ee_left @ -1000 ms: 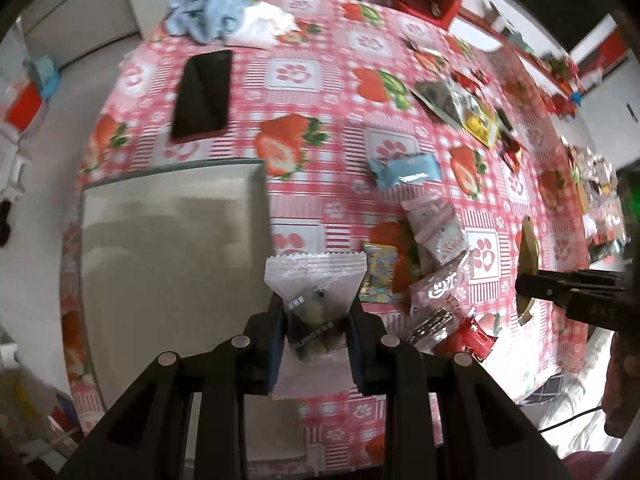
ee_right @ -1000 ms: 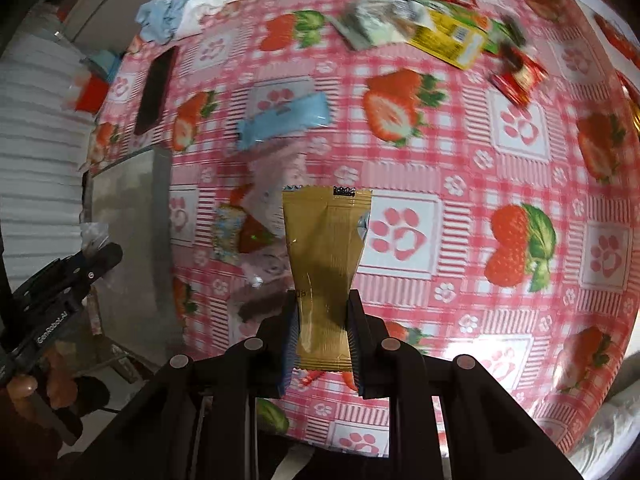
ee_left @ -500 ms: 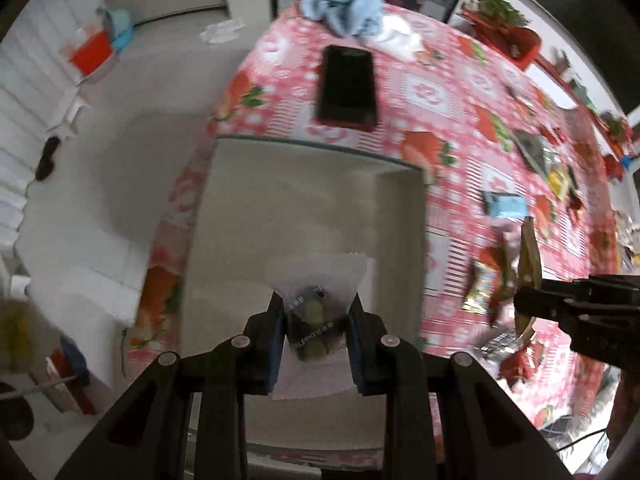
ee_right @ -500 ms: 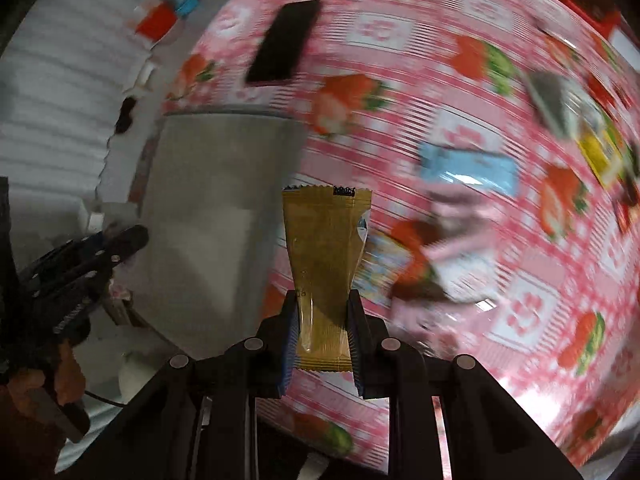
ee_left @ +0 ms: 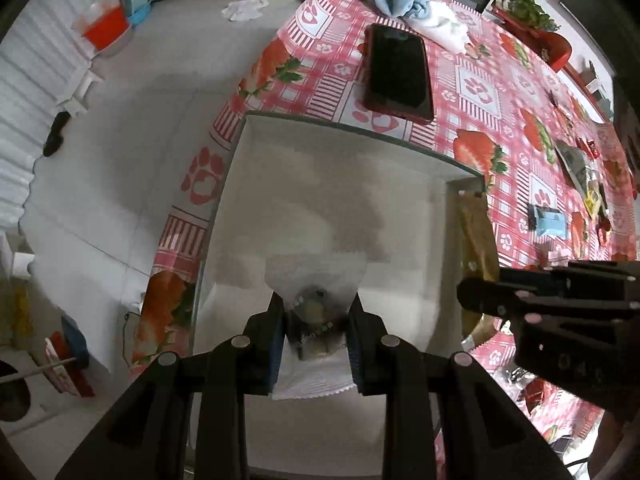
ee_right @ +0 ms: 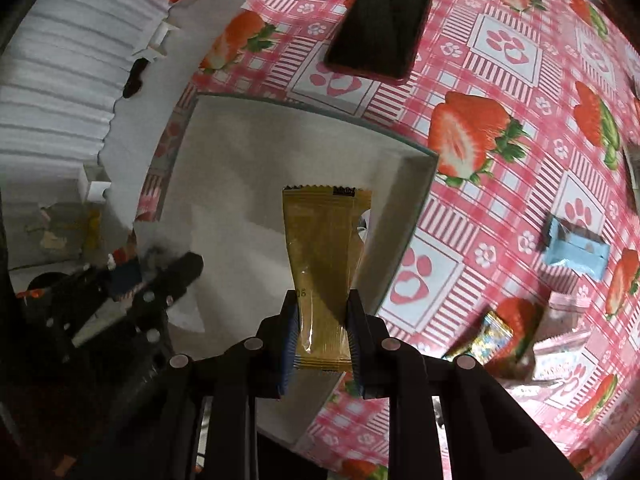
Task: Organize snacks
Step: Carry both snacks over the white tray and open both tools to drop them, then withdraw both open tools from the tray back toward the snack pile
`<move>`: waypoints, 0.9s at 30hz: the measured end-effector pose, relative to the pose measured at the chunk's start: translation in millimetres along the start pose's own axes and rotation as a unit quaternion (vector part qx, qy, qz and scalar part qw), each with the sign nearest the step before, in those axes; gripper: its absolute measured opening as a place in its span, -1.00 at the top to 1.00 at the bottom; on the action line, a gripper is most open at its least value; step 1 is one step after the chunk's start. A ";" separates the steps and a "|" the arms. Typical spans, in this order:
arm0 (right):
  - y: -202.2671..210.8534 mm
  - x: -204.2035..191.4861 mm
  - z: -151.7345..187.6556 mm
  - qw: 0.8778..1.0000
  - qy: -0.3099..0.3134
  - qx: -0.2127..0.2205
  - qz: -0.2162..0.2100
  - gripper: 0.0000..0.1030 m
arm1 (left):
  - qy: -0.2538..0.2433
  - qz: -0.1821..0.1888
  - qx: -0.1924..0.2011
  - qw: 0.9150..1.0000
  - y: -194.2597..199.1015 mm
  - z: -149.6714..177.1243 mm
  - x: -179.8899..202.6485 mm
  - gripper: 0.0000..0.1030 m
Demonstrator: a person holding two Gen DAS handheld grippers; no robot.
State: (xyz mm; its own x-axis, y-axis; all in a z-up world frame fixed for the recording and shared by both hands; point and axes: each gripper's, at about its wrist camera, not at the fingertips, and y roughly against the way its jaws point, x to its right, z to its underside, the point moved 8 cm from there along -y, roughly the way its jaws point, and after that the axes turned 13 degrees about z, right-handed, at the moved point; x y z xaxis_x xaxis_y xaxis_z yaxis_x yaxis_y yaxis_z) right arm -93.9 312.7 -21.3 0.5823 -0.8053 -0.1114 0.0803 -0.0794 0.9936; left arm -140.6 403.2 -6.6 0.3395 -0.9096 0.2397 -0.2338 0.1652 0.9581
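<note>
From the left wrist, the left gripper (ee_left: pixel 316 344) is clamped on one clear plastic snack packet (ee_left: pixel 316 280) over the shallow white rectangular tray (ee_left: pixel 340 184), whose near edge is hidden and whose visible floor holds nothing; the packet's dark contents are hard to make out. From the right wrist, the right gripper (ee_right: pixel 323 336) pinches one golden-brown foil snack packet (ee_right: pixel 324 248) above that tray's right wall, while about four loose wrapped snacks (ee_right: pixel 576 248) lie blurred on the pink strawberry-print tablecloth (ee_right: pixel 500 92) beside one black phone (ee_right: pixel 380 24).
</note>
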 end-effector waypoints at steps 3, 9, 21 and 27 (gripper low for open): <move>-6.3 2.4 -5.6 1.000 -0.008 -0.006 0.005 0.53 | -0.003 -0.003 -0.005 1.000 -5.7 -2.0 0.1 0.42; -14.2 -2.5 -8.3 1.000 -0.002 -0.018 0.007 0.52 | -0.004 -0.013 -0.010 1.000 -11.9 -3.7 -1.1 0.21; -4.1 6.9 -2.1 1.000 0.001 0.000 0.027 -0.82 | -0.012 -0.056 0.007 0.998 1.8 -1.9 -3.3 -0.51; 11.0 30.2 13.3 0.999 0.001 0.019 0.042 -1.00 | -0.042 -0.071 0.012 0.997 12.5 1.3 10.6 -0.53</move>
State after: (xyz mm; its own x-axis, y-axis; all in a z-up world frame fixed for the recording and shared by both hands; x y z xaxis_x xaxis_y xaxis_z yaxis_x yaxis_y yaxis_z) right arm -86.2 279.7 -13.5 0.5874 -0.8088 -0.0271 0.0004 -0.0332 0.9994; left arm -141.1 395.1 7.7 0.2936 -0.9519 0.0877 -0.2110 0.0249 0.9772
